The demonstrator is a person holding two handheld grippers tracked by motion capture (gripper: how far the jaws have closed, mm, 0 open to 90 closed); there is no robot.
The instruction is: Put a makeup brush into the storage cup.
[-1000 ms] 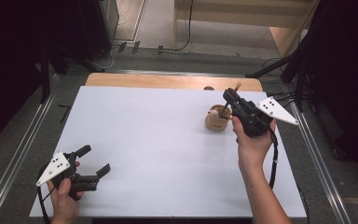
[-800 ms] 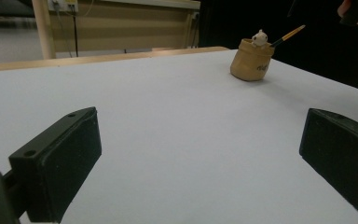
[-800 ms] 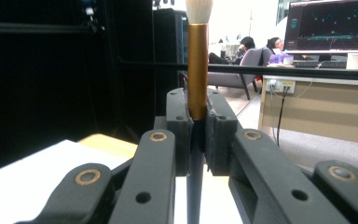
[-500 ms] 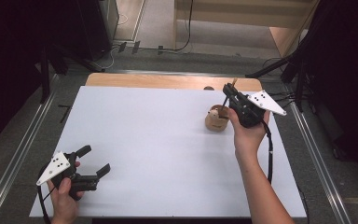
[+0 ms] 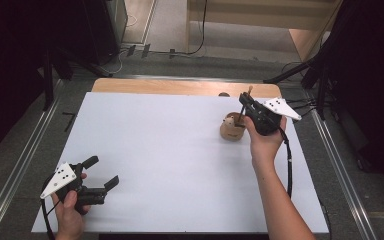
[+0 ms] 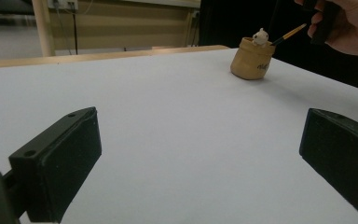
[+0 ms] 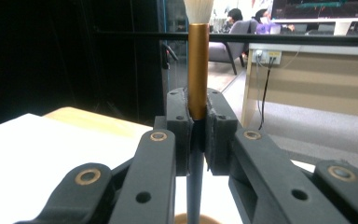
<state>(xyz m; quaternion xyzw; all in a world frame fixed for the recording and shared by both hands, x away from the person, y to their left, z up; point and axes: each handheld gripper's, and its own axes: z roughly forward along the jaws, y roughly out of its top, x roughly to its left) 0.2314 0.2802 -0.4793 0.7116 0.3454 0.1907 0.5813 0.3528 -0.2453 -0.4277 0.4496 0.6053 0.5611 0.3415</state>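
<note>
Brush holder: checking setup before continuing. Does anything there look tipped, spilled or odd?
Nothing stands out. The holder stands upright on the white table, nothing spilled. The right gripper is shut on a brush above it; the left gripper is open, well away.

A wooden pot (image 5: 231, 128) stands at the table's (image 5: 170, 150) far right; the left gripper (image 5: 101, 173) sits at its near-left corner, well apart.
</note>
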